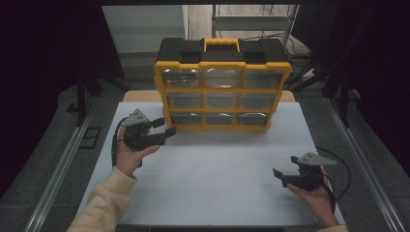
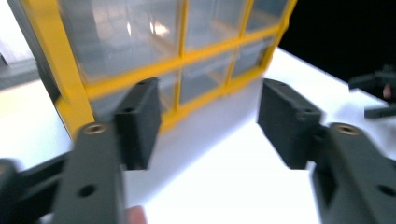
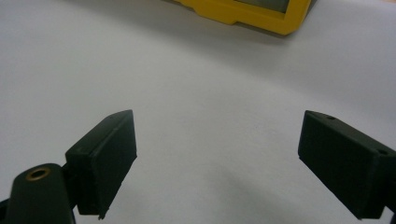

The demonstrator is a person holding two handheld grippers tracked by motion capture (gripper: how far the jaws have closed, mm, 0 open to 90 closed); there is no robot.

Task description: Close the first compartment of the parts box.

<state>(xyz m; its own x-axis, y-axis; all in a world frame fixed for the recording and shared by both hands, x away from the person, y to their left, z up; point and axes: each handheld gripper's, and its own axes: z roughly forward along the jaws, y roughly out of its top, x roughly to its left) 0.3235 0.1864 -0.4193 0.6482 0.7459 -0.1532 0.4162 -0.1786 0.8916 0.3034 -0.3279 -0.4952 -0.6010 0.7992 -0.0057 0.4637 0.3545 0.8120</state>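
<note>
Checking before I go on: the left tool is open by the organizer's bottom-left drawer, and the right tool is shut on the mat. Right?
Not quite. The right tool is open too, its jaws wide apart over the white mat, as the right gripper view shows. The left tool is open by the organizer.

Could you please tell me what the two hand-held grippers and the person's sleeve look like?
Each hand-held gripper, left and right, is black, with two blocky rectangular jaws, a grey three-cornered plate on top and a black cable trailing behind. Brass-coloured screw holes show on the jaw arms. The left sleeve is cream-coloured.
</note>
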